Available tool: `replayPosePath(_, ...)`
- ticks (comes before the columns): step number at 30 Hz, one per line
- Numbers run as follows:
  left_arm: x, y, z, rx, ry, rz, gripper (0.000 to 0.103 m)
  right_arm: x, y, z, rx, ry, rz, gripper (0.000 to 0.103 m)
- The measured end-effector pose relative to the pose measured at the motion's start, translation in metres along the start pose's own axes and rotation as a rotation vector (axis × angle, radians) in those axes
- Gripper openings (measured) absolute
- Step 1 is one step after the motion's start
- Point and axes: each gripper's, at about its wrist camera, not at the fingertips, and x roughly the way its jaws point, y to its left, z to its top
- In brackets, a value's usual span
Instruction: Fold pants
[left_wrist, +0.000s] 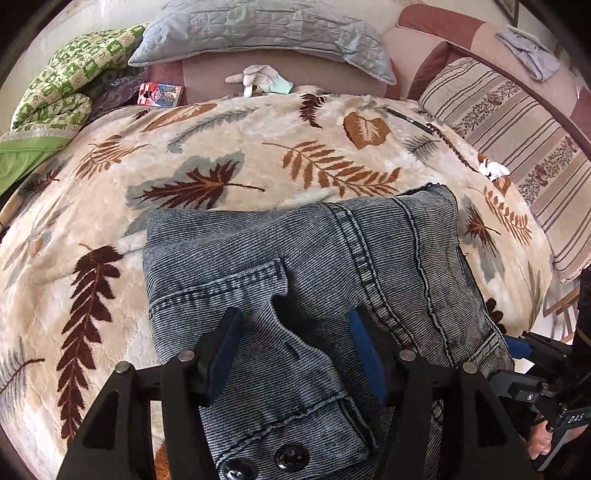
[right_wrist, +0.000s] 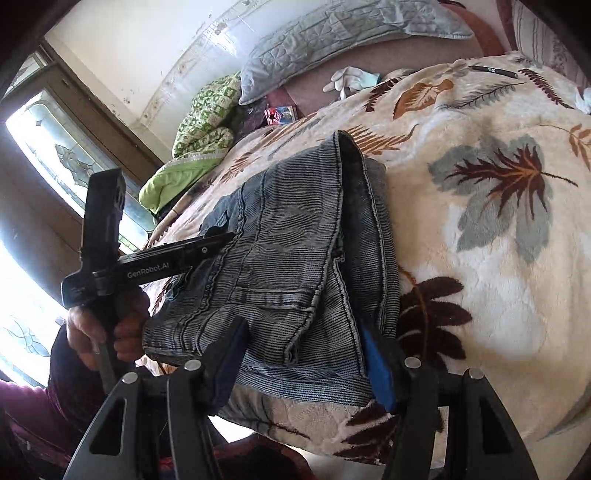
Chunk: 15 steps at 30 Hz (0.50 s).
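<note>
Folded blue-grey jeans lie in a compact bundle on a leaf-patterned blanket. My left gripper hangs just over the waistband end, where two dark buttons show. Its jaws are apart, straddling a denim flap without pinching it. In the right wrist view the same jeans run away from me. My right gripper stands open around the bundle's near edge, one blue pad on each side of it. The left gripper shows there too, at the jeans' left side, held by a hand.
A grey quilted pillow, a green patterned quilt, white gloves and a small card box sit at the bed's far side. A black pen lies on the blanket near a striped cushion. A window is at left.
</note>
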Motion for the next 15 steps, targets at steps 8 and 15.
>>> replayPosePath(8,-0.002,-0.002,-0.018,0.057,-0.124,0.003,0.064,0.006,0.016,-0.004,-0.062,-0.006,-0.113,0.064)
replayPosePath(15,-0.008,0.006,-0.026,0.043,-0.17,-0.042,0.064,0.011,0.021,0.001,-0.05,0.02,-0.154,0.064)
